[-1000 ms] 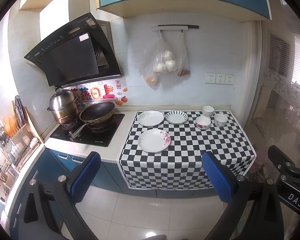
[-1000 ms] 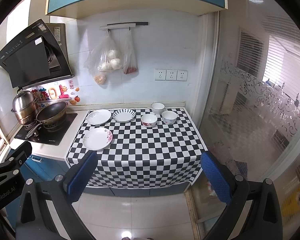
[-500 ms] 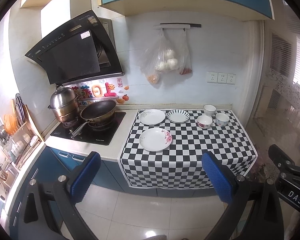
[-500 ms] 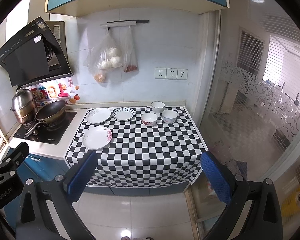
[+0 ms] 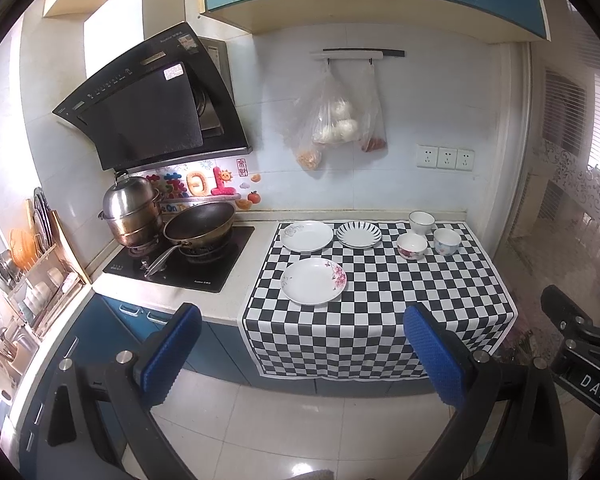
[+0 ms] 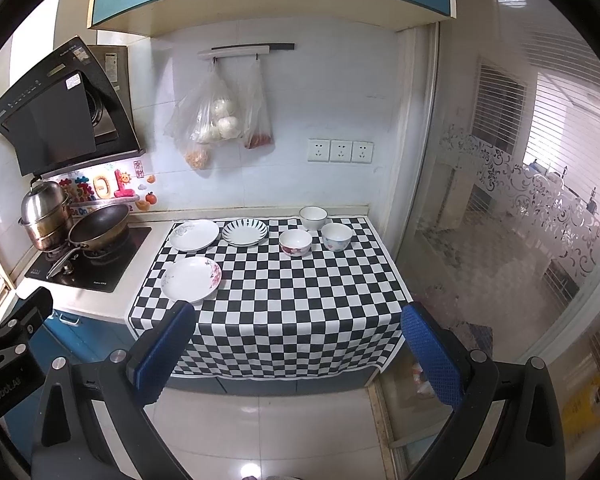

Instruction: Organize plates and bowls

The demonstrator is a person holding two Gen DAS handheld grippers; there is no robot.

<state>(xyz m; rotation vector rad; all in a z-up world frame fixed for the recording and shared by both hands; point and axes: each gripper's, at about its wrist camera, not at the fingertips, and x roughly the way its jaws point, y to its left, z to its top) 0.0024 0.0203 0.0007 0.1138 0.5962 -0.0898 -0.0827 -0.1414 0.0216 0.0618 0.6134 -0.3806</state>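
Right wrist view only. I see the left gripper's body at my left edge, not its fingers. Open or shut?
Observer: Open. The left gripper has its fingers wide apart with nothing between them, in front of the counter.
Operator: Anything left of the stove? My view cuts off there.
Observer: Yes, a stocked dish rack stands against the left wall beyond it.

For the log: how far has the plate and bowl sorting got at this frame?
Nothing looks done yet. The three white plates, pink-flowered, grey-flowered and black-striped, lie separately on the checkered cloth, and the three small bowls stand unstacked. Nothing is in hand: the left gripper and right gripper are open, short of the counter. All stacking remains.
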